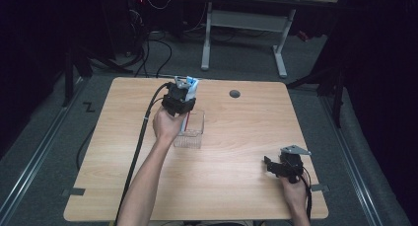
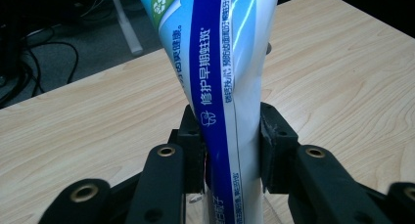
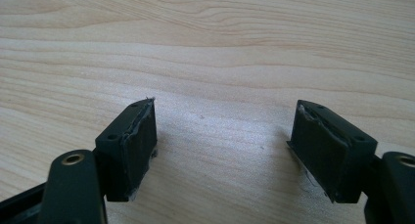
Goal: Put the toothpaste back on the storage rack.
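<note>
The right gripper [image 1: 272, 166] rests at the near right of the wooden table [image 1: 236, 186], jaws spread apart with nothing between them. Farther back, the left gripper [image 2: 230, 145] clamps a blue-and-white toothpaste tube [image 2: 220, 62] above a clear plastic box [image 1: 193, 132] at table centre; the tube's lower end probably hangs just over the box. A dark round grommet [image 1: 234, 93] lies beyond.

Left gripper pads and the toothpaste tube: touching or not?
Touching. The left gripper view shows the left gripper with both pads pressed against the toothpaste tube, the tube pinched narrower between them.
</note>
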